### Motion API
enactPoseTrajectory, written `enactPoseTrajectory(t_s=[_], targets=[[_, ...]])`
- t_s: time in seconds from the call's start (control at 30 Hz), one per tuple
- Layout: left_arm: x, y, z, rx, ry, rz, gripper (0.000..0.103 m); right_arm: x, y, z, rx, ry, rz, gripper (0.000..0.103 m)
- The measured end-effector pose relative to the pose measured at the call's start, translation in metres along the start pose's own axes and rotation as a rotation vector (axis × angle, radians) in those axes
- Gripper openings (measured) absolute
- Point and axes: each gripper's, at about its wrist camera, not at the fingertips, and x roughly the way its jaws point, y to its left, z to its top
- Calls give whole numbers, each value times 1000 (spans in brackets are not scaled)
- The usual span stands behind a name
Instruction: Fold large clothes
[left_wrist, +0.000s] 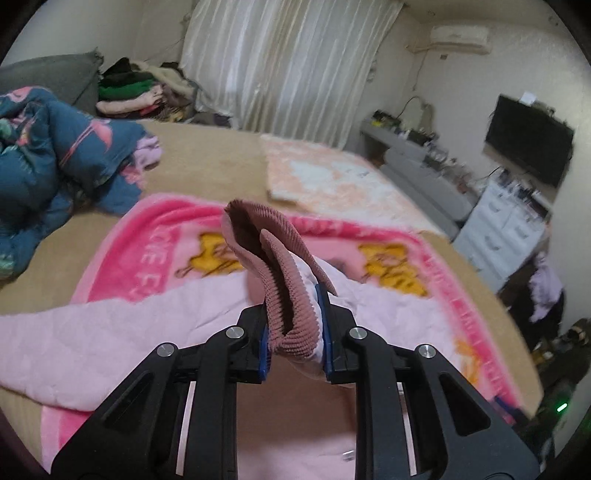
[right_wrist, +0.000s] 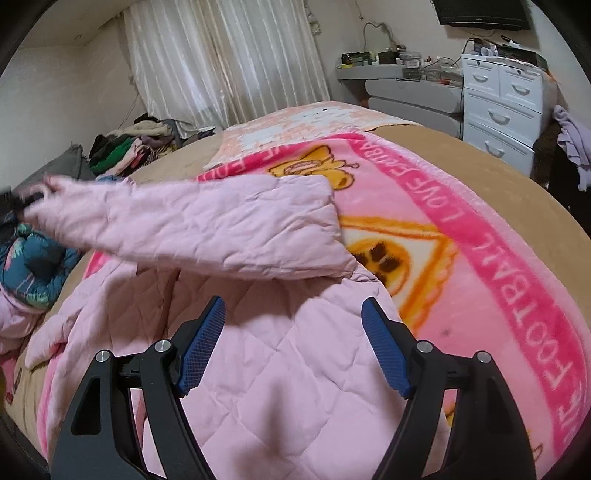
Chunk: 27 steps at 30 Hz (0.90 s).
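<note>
the left tongs (left_wrist: 295, 332) are clamped on one ribbed dusty-pink cuff (left_wrist: 284, 273) of the pink quilted jacket (right_wrist: 258, 354), the cuff standing up out of the jaws toward 12 o'clock with its open mouth showing. the right tongs (right_wrist: 293, 347) stand wide apart with nothing between the two blue pads (right_wrist: 201, 350), hovering over the jacket body. the one jacket lies spread on a pink cartoon blanket (right_wrist: 498, 280) on the bed (right_wrist: 517, 199); in the right wrist view one sleeve (right_wrist: 184, 225) stretches from the middle out toward 9 o'clock, lifted off the body, its far end blurred at the edge. counted on the bed: one pink cartoon blanket under the jacket, one paler peach blanket (left_wrist: 332, 173) beyond it at 12 o'clock, one blue flowered quilt (left_wrist: 55, 155) bunched at 9 o'clock in the left wrist view. one heap of mixed clothes (left_wrist: 140, 92) sits at 11 o'clock by the white curtain (left_wrist: 288, 62). at 2 o'clock in the right wrist view stands one white chest of drawers (right_wrist: 498, 107); one dark screen (left_wrist: 528, 144) hangs on the wall.
</note>
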Motion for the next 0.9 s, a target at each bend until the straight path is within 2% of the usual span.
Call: enactPoseTrajectory(t_s=[0.13,0.23,0.63,0.8,0.9], targets=[[39,29,-43,-29,102,82,13,10,8,3,-25,13,-2,75],[58,49,-69,-80,161,102,13,19,17,10,-61,25,-5,75],[83,81,-111,-111,256,111,16,89,60,49,-182,138,-5,75],[87,86,-123,-132,261,116,20,126,59,56,-210,208,-23,75],[87,87,-124,-124,261,121,20,154,48,50,-194,279,-34,75]])
